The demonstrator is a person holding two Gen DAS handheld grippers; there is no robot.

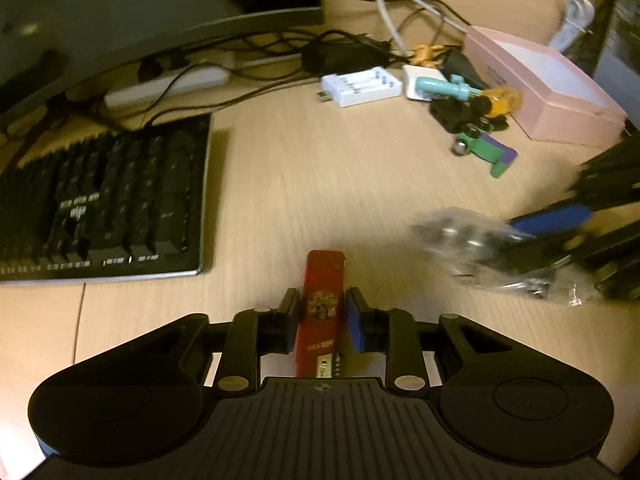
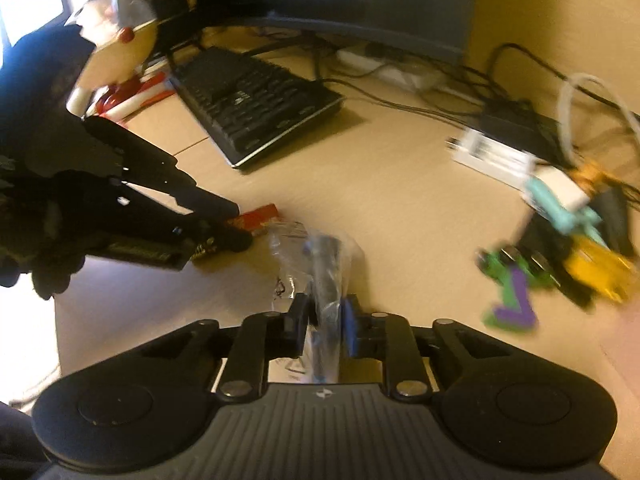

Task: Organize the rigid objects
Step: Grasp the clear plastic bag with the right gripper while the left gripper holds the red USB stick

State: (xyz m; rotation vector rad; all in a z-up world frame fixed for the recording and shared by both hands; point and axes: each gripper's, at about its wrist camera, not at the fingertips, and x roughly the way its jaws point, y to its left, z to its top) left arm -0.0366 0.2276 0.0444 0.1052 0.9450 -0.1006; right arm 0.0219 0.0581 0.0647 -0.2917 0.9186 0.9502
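Observation:
My left gripper [image 1: 320, 320] is shut on a flat red box [image 1: 322, 300] and holds it just above the wooden desk; the right wrist view shows this gripper [image 2: 236, 224] and the box [image 2: 260, 216] at left. My right gripper [image 2: 324, 320] is shut on a clear plastic bag of small hardware with a blue tool inside [image 2: 324, 264]. In the left wrist view that bag [image 1: 472, 240] shows blurred at right, held by the right gripper [image 1: 520, 232].
A black keyboard [image 1: 104, 208] lies at left under a monitor [image 1: 120, 20]. A power strip [image 1: 168, 88], cables, a white battery charger [image 1: 360, 86], a pink box [image 1: 548, 92] and small toys [image 1: 488, 140] crowd the far right. A clown figure [image 2: 120, 40] stands far left.

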